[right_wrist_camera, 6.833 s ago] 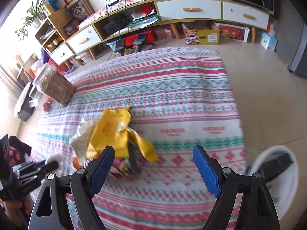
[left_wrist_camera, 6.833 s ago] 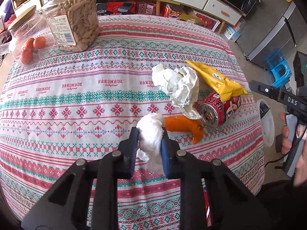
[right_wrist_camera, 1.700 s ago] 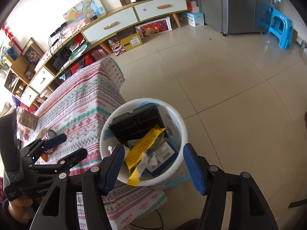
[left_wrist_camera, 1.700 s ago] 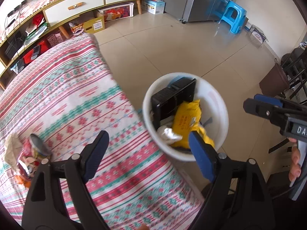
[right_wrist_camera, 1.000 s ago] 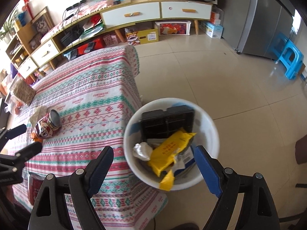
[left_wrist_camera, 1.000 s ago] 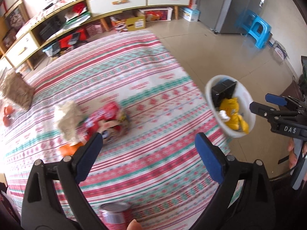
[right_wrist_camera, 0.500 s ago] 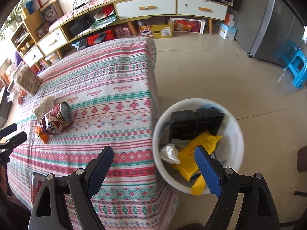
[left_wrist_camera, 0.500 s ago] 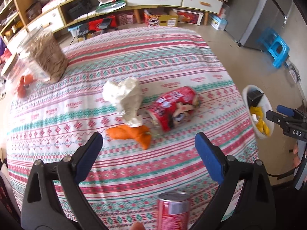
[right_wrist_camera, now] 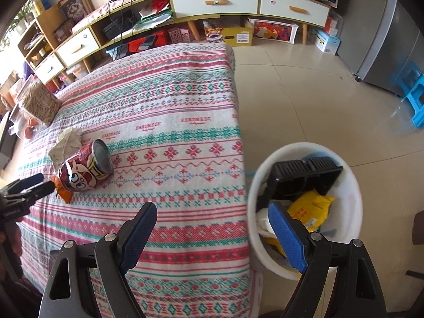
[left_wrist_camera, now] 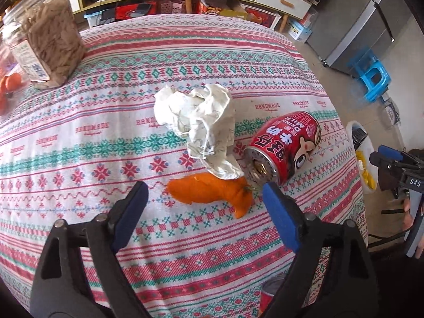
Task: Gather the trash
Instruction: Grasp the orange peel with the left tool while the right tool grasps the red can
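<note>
Orange peel (left_wrist_camera: pixel 209 192) lies on your surface between the left gripper (left_wrist_camera: pixel 205 194) pads, jaws just narrowing yet untouching; red can (left_wrist_camera: pixel 283 148) at two o'clock. Right gripper (right_wrist_camera: pixel 212 217) gapes empty.

home living room: sideboard (right_wrist_camera: pixel 214 2), fridge (right_wrist_camera: pixel 392 47), tablecloth (right_wrist_camera: pixel 159 122).

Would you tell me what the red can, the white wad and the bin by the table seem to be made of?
Red can: likely thin metal, glossy printed wrap, silvery shiny end. White wad: crumpled paper, matte, with sharp creases and faint print. Bin: probably plastic, smooth white wall with a soft sheen.
</note>
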Demonstrator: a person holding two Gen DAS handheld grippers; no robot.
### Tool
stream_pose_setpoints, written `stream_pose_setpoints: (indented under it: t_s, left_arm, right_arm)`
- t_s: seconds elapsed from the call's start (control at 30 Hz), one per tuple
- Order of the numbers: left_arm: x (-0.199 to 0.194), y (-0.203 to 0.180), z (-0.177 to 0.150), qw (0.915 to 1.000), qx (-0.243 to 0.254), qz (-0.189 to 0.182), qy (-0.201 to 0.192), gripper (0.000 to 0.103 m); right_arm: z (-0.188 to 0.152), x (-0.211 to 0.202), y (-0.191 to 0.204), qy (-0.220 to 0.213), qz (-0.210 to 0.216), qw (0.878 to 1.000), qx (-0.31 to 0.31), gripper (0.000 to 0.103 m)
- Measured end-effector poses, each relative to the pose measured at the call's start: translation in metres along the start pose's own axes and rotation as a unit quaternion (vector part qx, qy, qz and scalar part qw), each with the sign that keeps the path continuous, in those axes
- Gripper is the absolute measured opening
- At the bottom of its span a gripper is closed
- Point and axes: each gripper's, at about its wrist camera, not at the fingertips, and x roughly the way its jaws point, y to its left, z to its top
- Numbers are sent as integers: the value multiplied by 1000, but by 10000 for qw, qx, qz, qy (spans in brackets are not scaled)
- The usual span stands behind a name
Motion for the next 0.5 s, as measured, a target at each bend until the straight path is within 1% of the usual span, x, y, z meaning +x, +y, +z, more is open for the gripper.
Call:
stream_pose_setpoints:
  t_s: [0.17,0.2,0.27,0.33,0.5]
  left_arm:
    - [15,-5,-1,9998,-10,-169,138,66]
    - [17,-6,-1,9995,-44,-242,182,58]
    - [17,-7,0,9993,-124,-300,176,52]
    - [15,-8,0,9992,-158,-330,159,42]
    - [1,1,-6,9989,-255,-391,102,27]
  right_arm:
    - [7,8,17,31,103,9999,-49,88]
    - [7,8,20,27,120,9999,-65,88]
    - [9,9,28,-3,187,9997,-137,88]
    - [11,10,39,-41,262,9993,-249,88]
    - [12,14,68,-96,321,9975,-619,88]
